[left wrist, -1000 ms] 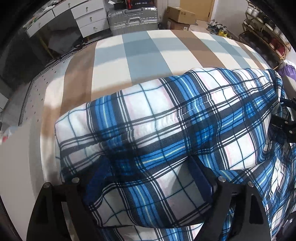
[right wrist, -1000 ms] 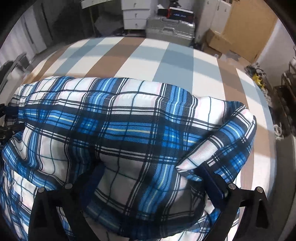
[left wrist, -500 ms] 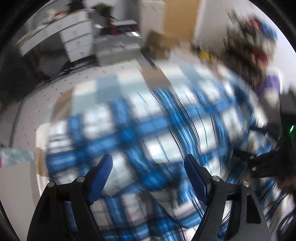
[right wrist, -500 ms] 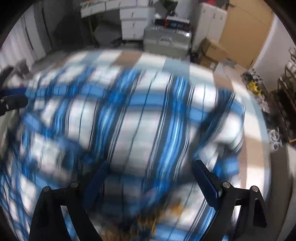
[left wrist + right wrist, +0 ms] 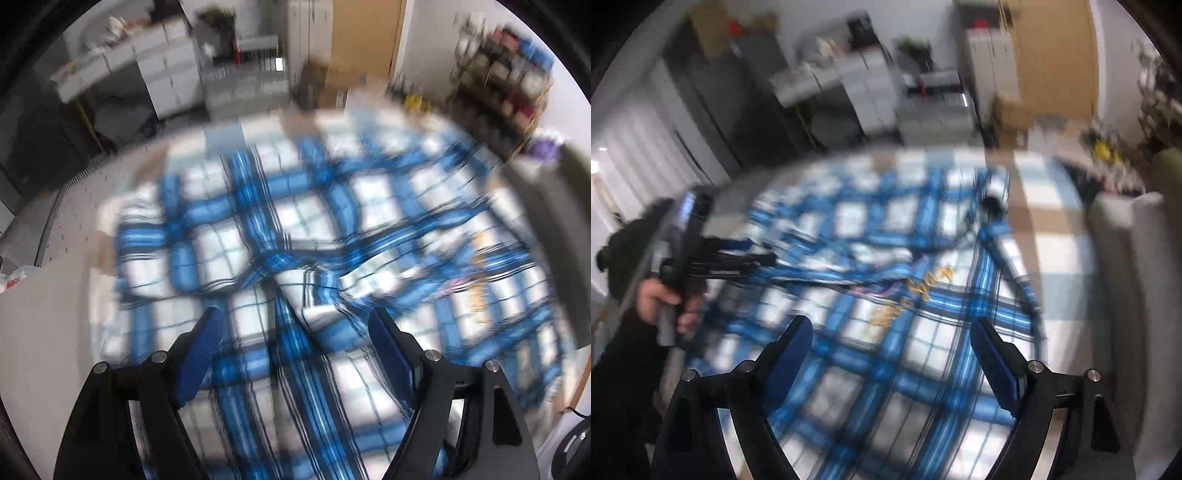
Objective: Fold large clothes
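Both views blurred. My left gripper is wide open, nothing between its 2 fingers. My right gripper is also wide and empty; its jaws have just been closing a little. The plaid shirt lies rumpled across frame center on the striped bed.

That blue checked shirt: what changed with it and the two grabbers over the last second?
Both grabbers have pulled up and back from the shirt. A second ago its cloth bulged up between their blue pads; now the left gripper and right gripper hang open above it with nothing held, their jaws having just closed a little. The shirt lies flatter, showing more of itself. It stays on the striped bed cover.
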`<state>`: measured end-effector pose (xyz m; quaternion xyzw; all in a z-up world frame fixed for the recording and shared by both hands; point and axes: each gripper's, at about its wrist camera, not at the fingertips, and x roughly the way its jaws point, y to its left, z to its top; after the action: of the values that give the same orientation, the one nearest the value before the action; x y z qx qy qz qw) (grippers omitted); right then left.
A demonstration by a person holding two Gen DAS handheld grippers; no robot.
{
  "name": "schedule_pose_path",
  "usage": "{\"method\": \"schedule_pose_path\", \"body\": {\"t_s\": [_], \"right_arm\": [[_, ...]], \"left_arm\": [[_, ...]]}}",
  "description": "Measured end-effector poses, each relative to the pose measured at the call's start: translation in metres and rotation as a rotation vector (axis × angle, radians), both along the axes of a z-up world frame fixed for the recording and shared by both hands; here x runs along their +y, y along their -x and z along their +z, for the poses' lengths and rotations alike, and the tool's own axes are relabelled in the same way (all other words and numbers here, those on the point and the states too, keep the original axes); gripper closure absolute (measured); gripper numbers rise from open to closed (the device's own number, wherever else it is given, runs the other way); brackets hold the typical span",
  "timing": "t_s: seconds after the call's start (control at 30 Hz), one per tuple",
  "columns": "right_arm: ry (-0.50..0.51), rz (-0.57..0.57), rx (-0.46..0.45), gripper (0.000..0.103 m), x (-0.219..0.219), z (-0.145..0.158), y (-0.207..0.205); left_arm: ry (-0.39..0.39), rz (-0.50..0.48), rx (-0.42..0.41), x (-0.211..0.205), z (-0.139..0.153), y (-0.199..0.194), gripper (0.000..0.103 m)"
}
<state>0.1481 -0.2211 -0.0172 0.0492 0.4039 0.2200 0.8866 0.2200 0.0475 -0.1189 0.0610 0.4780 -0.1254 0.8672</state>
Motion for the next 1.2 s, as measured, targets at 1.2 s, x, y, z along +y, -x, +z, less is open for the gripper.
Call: {"method": "schedule_pose_path", "body": {"t_s": [1.2], "right_arm": [[0.200,0.261,-0.027,0.031,0.157,-0.119,0.136]], "left_arm": [[-0.061,0.315,-0.133,0.053,-0.039,0.151,0.019]]}}
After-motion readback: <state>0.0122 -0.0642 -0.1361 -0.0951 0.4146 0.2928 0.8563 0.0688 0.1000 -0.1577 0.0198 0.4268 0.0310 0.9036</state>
